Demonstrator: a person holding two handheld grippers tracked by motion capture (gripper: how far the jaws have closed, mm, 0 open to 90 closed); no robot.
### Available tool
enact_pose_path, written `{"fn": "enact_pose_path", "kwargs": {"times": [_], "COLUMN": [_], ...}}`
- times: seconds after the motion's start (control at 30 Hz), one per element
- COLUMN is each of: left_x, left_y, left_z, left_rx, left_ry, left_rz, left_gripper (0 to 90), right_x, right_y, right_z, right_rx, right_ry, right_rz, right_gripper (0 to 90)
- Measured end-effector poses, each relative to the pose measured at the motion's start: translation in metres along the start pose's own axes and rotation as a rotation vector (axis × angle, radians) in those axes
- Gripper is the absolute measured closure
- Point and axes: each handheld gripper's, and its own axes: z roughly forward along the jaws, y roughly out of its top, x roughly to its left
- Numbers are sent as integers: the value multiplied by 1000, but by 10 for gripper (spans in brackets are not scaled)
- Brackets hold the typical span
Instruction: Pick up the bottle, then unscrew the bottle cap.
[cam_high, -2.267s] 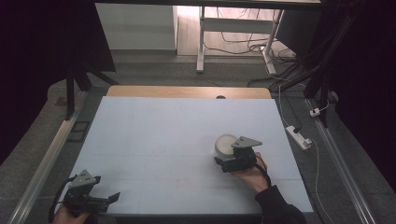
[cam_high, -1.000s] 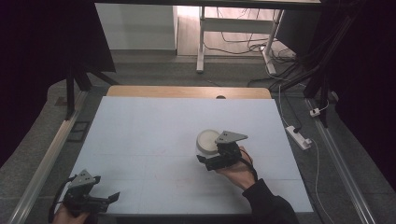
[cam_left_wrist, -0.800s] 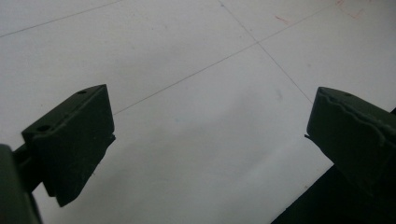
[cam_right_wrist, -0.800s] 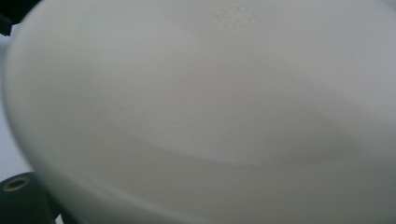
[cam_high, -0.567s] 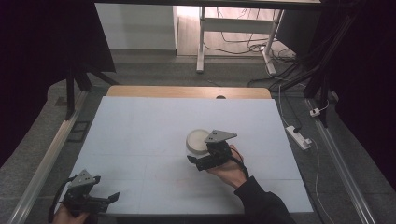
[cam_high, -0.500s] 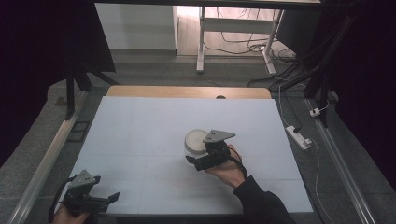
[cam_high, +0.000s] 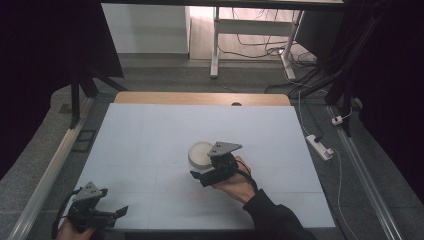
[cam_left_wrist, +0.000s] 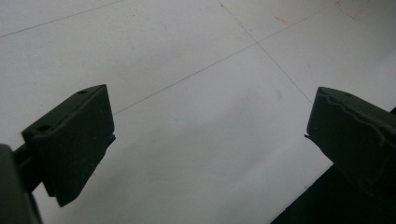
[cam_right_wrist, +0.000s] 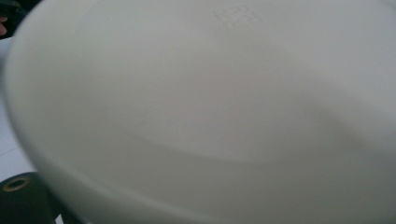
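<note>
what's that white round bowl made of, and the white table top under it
The white round bowl looks like smooth, matte moulded plastic or maybe ceramic: even sheen, faint raised mark on its surface. The white table top looks like a matte laminate or painted board, with thin seam lines and a bare wooden far edge.

The tabletop (cam_high: 150, 135) is a pale, whitish sheet with faint thin lines crossing it, and a strip of bare wood shows along its far edge. A small dark hole sits in that wooden strip near its middle. A white bowl (cam_high: 200, 153) is near the middle of the sheet, a little toward the near side; whether it rests on the surface cannot be told. In the left gripper view the tabletop shows the same fine lines and a faint reddish mark.
</note>
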Motion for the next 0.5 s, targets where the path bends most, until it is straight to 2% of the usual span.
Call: {"fn": "enact_pose_path", "kwargs": {"times": [0.5], "left_x": [1], "left_y": [0], "left_z": [-3], "left_rx": [-17], "left_ry": [1], "left_rz": [-10], "left_gripper": [10], "right_x": [0], "right_y": [-1], "right_z": [-2], "right_rx": [0], "right_ry": [10], "right_rz": [3], "right_gripper": [65]}}
